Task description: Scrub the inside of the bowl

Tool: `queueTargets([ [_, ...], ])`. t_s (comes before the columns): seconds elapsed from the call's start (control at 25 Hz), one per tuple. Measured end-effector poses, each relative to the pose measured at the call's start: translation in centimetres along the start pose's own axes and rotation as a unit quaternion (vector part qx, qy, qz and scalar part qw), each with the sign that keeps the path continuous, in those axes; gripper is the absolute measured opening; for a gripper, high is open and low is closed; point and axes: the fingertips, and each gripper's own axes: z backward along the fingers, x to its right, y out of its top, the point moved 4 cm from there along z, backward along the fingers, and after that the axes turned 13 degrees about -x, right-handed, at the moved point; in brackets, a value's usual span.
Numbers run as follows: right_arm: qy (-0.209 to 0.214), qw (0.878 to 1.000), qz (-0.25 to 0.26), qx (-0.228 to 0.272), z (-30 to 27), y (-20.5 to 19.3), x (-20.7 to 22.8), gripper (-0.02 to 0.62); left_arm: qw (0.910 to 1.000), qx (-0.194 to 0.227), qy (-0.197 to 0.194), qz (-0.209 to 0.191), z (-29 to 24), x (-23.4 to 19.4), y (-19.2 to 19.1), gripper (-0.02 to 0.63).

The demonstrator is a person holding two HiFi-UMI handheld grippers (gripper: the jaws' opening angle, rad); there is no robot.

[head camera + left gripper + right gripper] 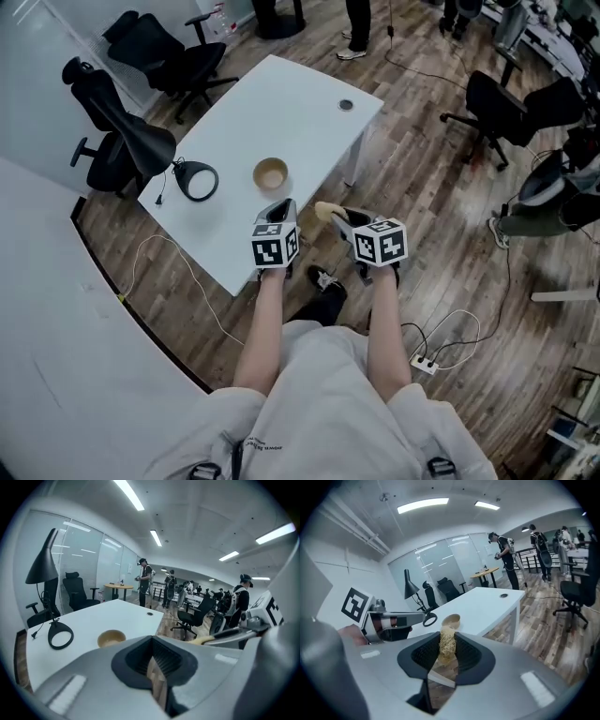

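1. Your right gripper (447, 640) is clamped on the scrubber (447, 648). Its pads press on both sides of the tuft, which sticks out past the tips.
2. Your left gripper (153, 640) has its jaws drawn together with nothing between them. Only a thin slit of floor shows through.
3. The bowl (271, 174) stands upright on the white table (300, 112), near the edge closest to you. It is ahead of both grippers and touches neither.
4. In the head view, your left gripper's tips point at the bowl from just short of it. The scrubber is off to the bowl's right, past the table's edge and over the wooden floor (441, 225). It is near the bowl but clearly apart from it.
5. The bowl is small, round and tan, like pale wood, with an open mouth. Its inside looks plain, and I cannot tell from here if anything is in it.
6. The scrubber is a pale, straw-coloured bundle of coarse fibres.
7. A black lamp (141, 141) stands just left of the bowl, its ring base (197, 181) lying on the table beside it.
8. Only the right gripper view shows the scrubber's fibres and the grip on it. In the head view the scrubber is just a tan blob.
9. The two gripper views show people (145, 581) standing beyond the table's far end. The head view shows only their legs there.
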Motion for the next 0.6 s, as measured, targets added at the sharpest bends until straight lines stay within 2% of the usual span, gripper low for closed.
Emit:
queueTargets([
  [0.12, -0.002, 1.0, 0.003, -0.012, -0.5, 3.0, 1.0, 0.114, 0.9997, 0.001, -0.013, 0.02, -1.5, -1.1, 2.8, 0.002],
  [0.36, -0.022, 0.999, -0.022, -0.008, -0.9, 7.8, 5.8, 0.112, 0.9964, 0.002, -0.038, 0.076, -6.2, -3.0, 5.4, 0.002],
  [0.6, -0.019, 0.998, 0.015, -0.053, -3.8, 11.5, 8.3, 0.112, 0.9881, 0.026, -0.023, 0.15, -9.1, -7.3, 7.9, 0.002],
])
